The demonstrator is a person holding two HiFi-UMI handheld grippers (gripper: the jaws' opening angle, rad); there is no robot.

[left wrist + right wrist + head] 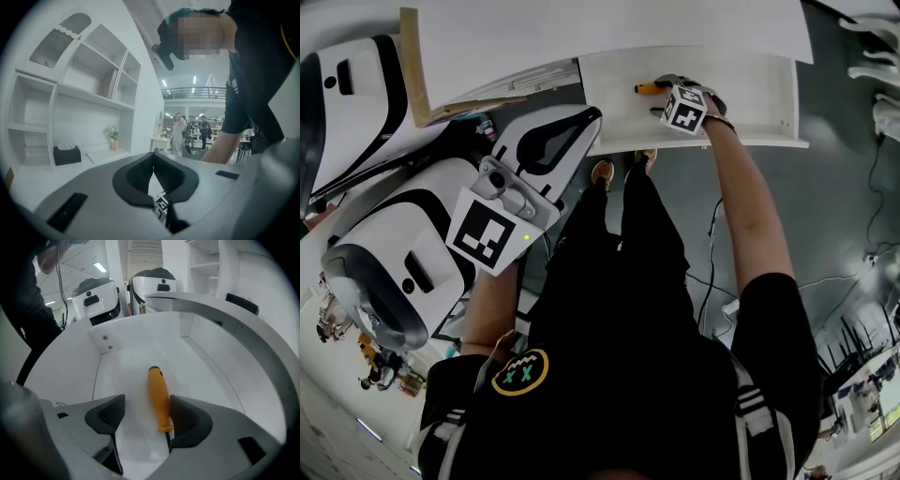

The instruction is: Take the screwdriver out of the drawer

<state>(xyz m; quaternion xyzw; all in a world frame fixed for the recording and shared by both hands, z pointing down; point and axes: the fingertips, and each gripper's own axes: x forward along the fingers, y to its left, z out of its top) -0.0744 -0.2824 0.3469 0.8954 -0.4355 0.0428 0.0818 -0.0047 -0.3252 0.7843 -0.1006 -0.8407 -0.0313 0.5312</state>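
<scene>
An orange-handled screwdriver (647, 88) lies in the open white drawer (759, 94), pointing left in the head view. My right gripper (673, 96) reaches down into that drawer. In the right gripper view the orange handle (158, 399) lies between the jaws, close against the right pad (187, 420), with a clear gap to the left pad (108, 416); the shaft is hidden under the gripper. The drawer's floor and walls (206, 366) surround it. My left gripper (592, 117) is held level, away from the drawer, its dark pads (136, 180) meeting at the tip with nothing between them.
A white tabletop (609, 33) lies above the drawer. Large white-and-black shells (356, 103) crowd the left. Cables (712, 234) run over the grey floor. The left gripper view shows a white shelf unit (93, 93) with a black tissue box (66, 153).
</scene>
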